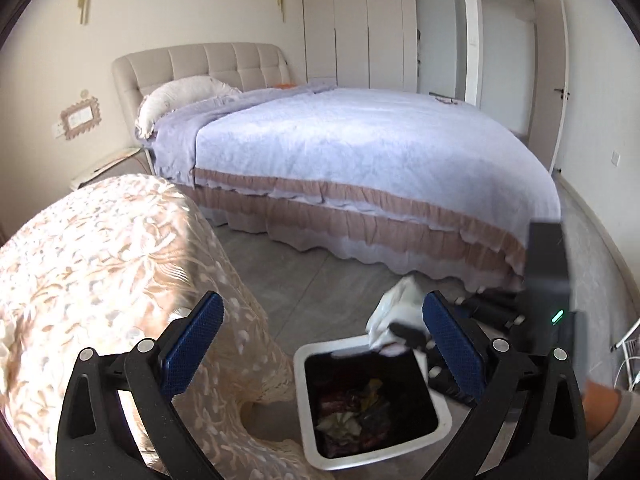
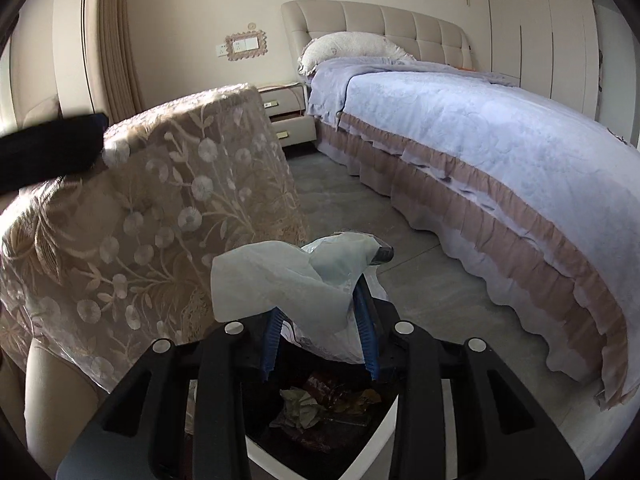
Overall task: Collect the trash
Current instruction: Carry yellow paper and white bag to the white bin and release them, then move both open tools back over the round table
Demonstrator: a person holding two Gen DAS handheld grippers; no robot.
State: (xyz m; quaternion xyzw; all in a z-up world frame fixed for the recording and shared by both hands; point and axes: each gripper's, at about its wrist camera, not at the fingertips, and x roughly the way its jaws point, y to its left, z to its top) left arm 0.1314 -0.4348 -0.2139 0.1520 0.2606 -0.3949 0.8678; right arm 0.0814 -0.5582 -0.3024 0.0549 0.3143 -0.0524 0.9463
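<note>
A white-rimmed trash bin (image 1: pixel 308 412) with a black liner stands on the floor, with crumpled wrappers and paper inside. It also shows below my right gripper (image 2: pixel 320 280) in the right wrist view (image 2: pixel 280 460). My right gripper is shut on a white tissue (image 2: pixel 276 280) and a clear plastic wrapper, held just above the bin's far edge. In the left wrist view the tissue (image 1: pixel 394 310) hangs from the right gripper's tips over the bin rim. My left gripper (image 1: pixel 320 320) is open and empty, above and in front of the bin.
A table draped in a lace floral cloth (image 1: pixel 100 280) stands left of the bin. A bed with a lavender cover (image 1: pixel 360 152) fills the room's middle. A bedside drawer unit (image 2: pixel 286 116) is by the headboard. Grey tiled floor (image 1: pixel 304 272) lies between table and bed.
</note>
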